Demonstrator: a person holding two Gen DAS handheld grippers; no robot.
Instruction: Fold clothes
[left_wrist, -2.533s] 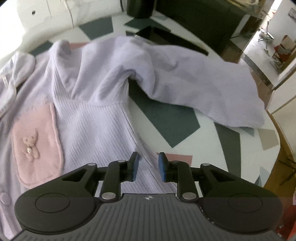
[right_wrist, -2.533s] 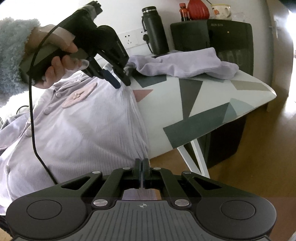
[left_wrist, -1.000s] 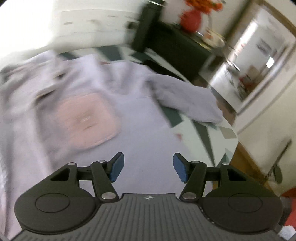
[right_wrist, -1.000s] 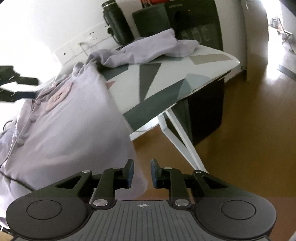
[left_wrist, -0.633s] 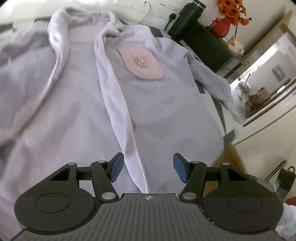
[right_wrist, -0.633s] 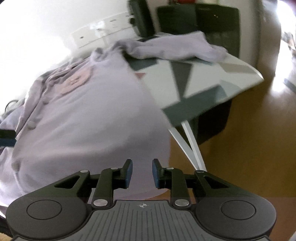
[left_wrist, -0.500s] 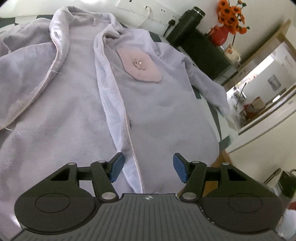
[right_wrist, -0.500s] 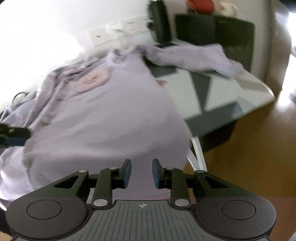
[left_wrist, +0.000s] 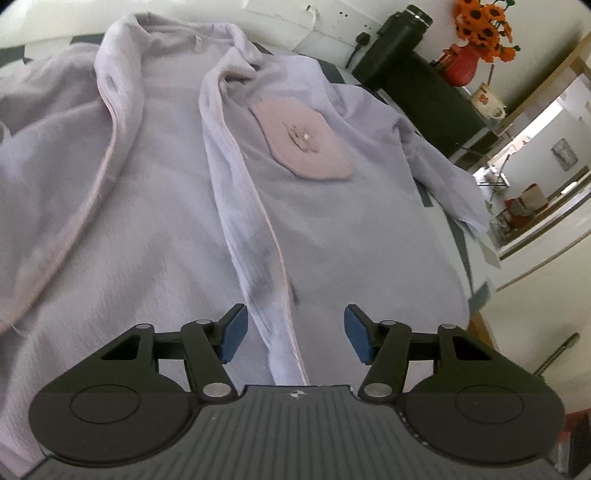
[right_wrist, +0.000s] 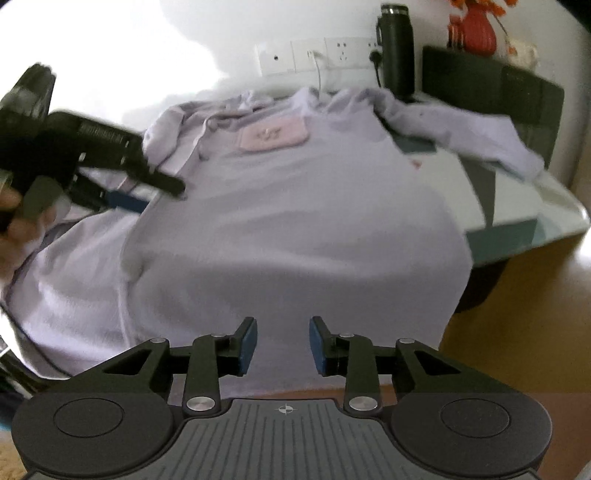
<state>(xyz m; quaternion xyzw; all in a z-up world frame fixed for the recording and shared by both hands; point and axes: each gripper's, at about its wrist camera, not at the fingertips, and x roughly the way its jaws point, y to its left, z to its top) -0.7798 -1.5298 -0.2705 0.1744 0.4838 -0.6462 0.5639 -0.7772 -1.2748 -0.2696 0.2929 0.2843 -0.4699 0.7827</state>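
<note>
lilac cardigan spread open on the tabletop, both grippers empty

on the left, the left hand-held gripper (left_wrist: 293, 334) hovers low over the cardigan's lower front, its blue pads spread wide with nothing between them. just ahead of it runs the button band (left_wrist: 255, 236), a loose ridge of doubled cloth. the lilac cardigan (left_wrist: 332, 229) lies face up and unbuttoned, the left panel flapped outward, the pink pocket patch (left_wrist: 301, 144) on the right panel. further right, one sleeve (right_wrist: 480, 136) trails across the patterned tabletop (right_wrist: 517, 206) toward its far edge. the right hand-held gripper (right_wrist: 282, 345) sits off the near edge by the hem, pads parted and gripping nothing.

risks, as i judge them: the hem already droops over the near edge, so a tug from either side could drag the whole garment off onto the floor. pinching the band alone may lift only one layer and leave a crooked fold. the trailing sleeve could slip off the far side, or snag by the dark bottle (right_wrist: 395, 48) if swept carelessly.
</note>
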